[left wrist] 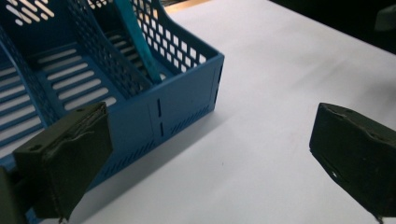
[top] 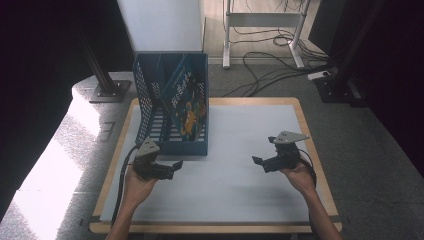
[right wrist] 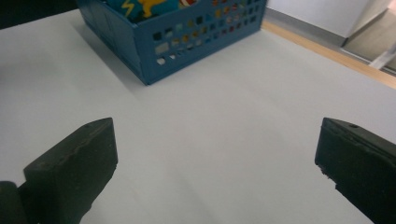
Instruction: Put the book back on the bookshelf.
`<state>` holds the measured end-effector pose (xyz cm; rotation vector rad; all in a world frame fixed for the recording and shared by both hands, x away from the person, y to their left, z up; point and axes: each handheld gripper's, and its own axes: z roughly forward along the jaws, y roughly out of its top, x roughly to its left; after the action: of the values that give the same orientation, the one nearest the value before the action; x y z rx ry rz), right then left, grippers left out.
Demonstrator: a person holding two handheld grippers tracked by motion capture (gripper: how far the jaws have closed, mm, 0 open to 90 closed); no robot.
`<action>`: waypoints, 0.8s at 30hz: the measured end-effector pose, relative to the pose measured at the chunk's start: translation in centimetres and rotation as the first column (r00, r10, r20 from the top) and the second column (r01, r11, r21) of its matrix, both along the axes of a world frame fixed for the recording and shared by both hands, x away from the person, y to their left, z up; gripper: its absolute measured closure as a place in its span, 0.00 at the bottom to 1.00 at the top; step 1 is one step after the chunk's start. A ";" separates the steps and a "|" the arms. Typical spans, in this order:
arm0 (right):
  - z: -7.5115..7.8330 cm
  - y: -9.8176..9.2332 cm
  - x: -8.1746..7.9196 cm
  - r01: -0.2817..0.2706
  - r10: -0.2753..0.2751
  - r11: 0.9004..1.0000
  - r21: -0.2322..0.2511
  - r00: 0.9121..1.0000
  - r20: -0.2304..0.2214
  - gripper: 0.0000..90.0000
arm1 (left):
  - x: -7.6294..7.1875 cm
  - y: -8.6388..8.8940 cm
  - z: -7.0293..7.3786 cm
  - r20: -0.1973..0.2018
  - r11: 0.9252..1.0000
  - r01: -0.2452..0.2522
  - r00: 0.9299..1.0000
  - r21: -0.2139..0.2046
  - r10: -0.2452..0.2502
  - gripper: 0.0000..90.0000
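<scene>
Floor cables (top: 270, 65) beyond blue rack (top: 172, 142)

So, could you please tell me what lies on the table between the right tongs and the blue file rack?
Nothing: in the high view, only bare white tabletop separates the open right tongs from the blue file rack.

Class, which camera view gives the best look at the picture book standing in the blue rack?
The high view: the book leans inside the blue rack, its colourful cover facing the camera. The left gripper view catches just its teal edge; the right gripper view catches cover scraps over the rack wall.
</scene>
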<state>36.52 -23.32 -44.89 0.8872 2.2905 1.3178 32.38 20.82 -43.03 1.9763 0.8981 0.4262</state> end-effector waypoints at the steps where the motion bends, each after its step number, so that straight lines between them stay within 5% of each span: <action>1: -0.1 -0.4 -0.1 0.009 -0.009 1.000 -0.002 1.000 0.002 0.00 | -0.1 0.1 -0.2 -0.004 1.000 0.003 1.000 0.000 -0.003 0.00; 10: -2.1 -4.2 -1.4 0.091 -0.091 0.996 0.010 0.995 -0.041 0.00 | -0.4 0.2 -2.2 -0.035 1.000 0.011 0.999 0.020 -0.010 0.00; 24: -5.8 -6.3 -2.7 0.150 -0.150 0.989 -0.012 0.983 -0.108 0.00 | -0.8 0.3 -6.1 -0.091 0.997 0.045 0.995 0.063 -0.039 0.00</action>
<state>33.84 -29.63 -50.67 1.1323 2.2546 1.2281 31.62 21.10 -49.14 2.0842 0.9071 0.3481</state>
